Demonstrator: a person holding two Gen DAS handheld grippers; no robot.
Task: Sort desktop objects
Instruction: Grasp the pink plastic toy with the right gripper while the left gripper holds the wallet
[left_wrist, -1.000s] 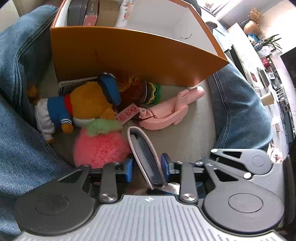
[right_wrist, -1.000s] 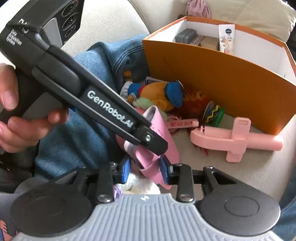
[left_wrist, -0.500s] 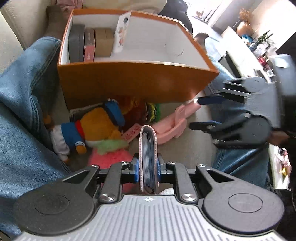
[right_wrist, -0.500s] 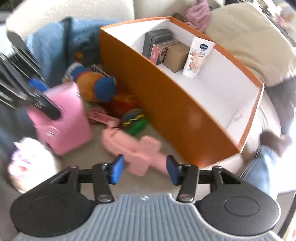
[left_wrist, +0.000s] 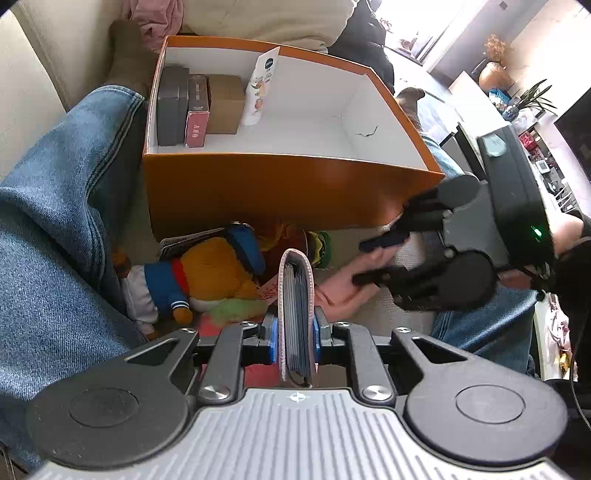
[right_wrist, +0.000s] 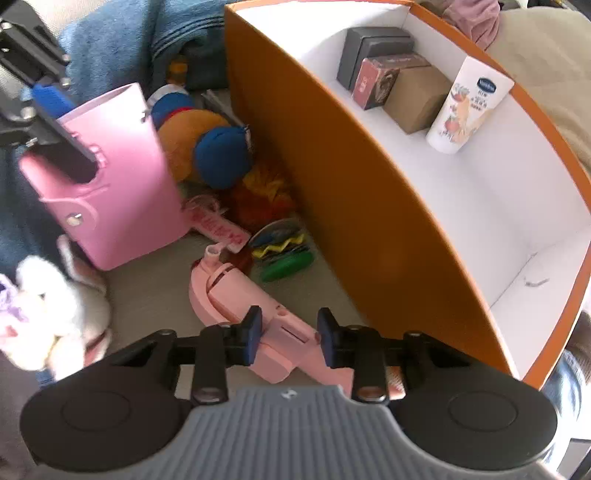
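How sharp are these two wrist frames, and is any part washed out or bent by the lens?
Left wrist view: sharp at the pink card wallet in the left gripper; the windows top right are blown out; the orange cardboard box bows from fisheye. Right wrist view: softer, with the white fluffy toy smeared at the left edge and the box's white inside glaring.

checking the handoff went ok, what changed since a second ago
The left gripper closed on the pink card holder. The right gripper let it go, swung over the pink plastic tool and has been closing around it. The orange box and plush toy stayed put.
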